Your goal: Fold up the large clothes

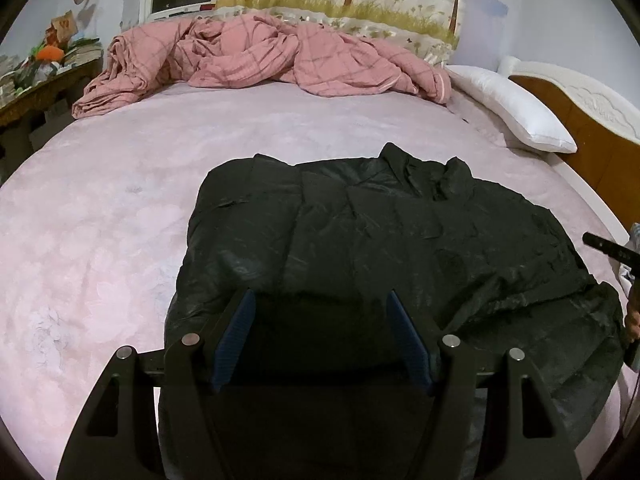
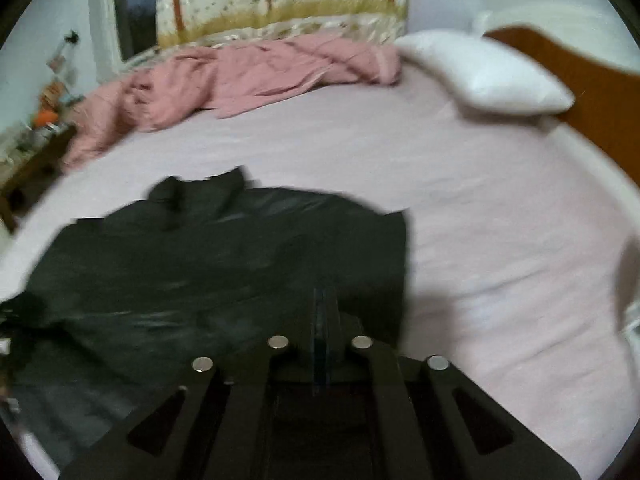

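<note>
A black shiny jacket (image 1: 400, 232) lies spread flat on the pink bed sheet (image 1: 100, 240), collar toward the far side. My left gripper (image 1: 322, 300) hovers over its near hem, open, with its blue pads (image 1: 240, 328) wide apart and dark fabric showing below them. In the blurred right wrist view the jacket (image 2: 200, 260) fills the left half. My right gripper (image 2: 325, 300) is over the jacket's right edge with its pads together. I see nothing clearly pinched between them.
A crumpled pink checked duvet (image 1: 260, 56) lies along the far side of the bed. A white pillow (image 1: 516, 108) rests at the wooden headboard (image 1: 592, 136) on the right. A cluttered side table (image 1: 44, 76) stands at far left. A hand (image 1: 633, 320) shows at the right edge.
</note>
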`<state>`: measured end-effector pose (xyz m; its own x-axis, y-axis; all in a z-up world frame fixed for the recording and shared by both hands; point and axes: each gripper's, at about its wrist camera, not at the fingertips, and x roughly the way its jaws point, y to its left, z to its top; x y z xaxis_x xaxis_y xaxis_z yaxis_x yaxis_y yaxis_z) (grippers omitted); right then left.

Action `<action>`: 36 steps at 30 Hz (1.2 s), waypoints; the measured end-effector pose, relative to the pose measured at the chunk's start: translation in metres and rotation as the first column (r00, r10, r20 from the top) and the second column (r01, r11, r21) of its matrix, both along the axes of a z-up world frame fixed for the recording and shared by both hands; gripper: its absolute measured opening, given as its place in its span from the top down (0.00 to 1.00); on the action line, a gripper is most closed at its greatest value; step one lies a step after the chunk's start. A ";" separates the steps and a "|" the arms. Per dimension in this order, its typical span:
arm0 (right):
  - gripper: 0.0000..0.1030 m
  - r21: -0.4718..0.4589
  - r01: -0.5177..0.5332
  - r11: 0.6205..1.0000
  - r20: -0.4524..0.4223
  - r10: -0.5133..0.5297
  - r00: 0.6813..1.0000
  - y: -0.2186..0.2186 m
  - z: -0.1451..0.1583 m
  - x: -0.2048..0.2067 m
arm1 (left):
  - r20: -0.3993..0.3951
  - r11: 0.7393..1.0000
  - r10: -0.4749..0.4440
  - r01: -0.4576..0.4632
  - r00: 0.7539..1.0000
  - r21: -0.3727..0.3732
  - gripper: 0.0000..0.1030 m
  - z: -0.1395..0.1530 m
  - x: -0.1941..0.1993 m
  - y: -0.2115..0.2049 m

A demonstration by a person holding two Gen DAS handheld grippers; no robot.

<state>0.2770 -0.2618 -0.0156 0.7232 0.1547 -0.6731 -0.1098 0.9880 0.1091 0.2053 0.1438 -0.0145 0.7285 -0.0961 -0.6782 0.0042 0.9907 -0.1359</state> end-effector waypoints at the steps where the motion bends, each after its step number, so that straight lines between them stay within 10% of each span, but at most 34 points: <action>1: 0.52 0.015 -0.024 1.000 -0.009 0.024 1.000 0.005 -0.001 -0.001 | 0.000 1.000 -0.002 0.002 1.000 0.003 0.35 0.000 0.000 0.000; 2: 0.16 0.018 -0.035 0.999 0.000 0.035 0.999 0.010 -0.002 -0.004 | -0.001 1.000 -0.004 0.004 1.000 0.004 0.35 0.000 0.000 0.000; 7: 0.13 -0.051 -0.124 0.991 -0.061 0.121 0.991 0.041 -0.015 -0.004 | -0.006 1.000 -0.003 0.003 1.000 -0.008 0.35 -0.001 0.001 0.002; 10: 0.40 -0.075 -0.141 0.987 -0.142 0.129 0.981 0.048 -0.036 0.004 | -0.010 1.000 -0.006 0.006 1.000 -0.013 0.35 -0.001 0.001 0.002; 12: 0.94 -0.069 -0.137 0.988 -0.171 0.124 0.977 0.049 -0.044 0.010 | -0.008 1.000 -0.009 0.009 1.000 -0.010 0.35 -0.001 0.000 0.001; 20: 0.96 -0.108 0.092 0.990 0.090 -0.083 0.992 0.002 0.001 0.006 | 0.003 1.000 -0.020 0.020 1.000 0.014 0.35 0.001 -0.003 -0.003; 29: 0.96 -0.118 0.157 0.981 -0.040 -0.163 0.986 -0.030 -0.029 0.029 | 0.004 1.000 -0.009 0.009 1.000 0.022 0.35 0.002 -0.002 -0.002; 31: 0.84 -0.124 0.163 0.979 -0.023 -0.168 0.986 -0.028 -0.025 0.026 | 0.019 0.999 -0.008 0.007 1.000 0.035 0.35 0.004 -0.003 -0.003; 33: 0.28 -0.149 0.172 0.974 0.029 -0.170 0.985 -0.021 -0.016 0.015 | 0.042 0.999 -0.010 0.008 0.999 0.051 0.35 0.011 -0.007 -0.005; 34: 0.15 -0.156 0.179 0.971 0.058 -0.172 0.983 -0.018 -0.011 0.006 | 0.054 0.998 -0.012 0.008 0.998 0.060 0.35 0.015 -0.010 -0.005; 36: 0.11 -0.151 0.161 0.975 0.147 -0.139 0.979 -0.010 0.004 -0.016 | 0.087 0.997 -0.009 0.003 0.996 0.077 0.30 0.024 -0.016 -0.008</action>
<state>0.2610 -0.2721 -0.0113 0.8156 -0.0654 -0.5750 0.0386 0.9975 -0.0588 0.1892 0.1361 0.0094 0.7848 -0.0510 -0.6177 0.0186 0.9981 -0.0587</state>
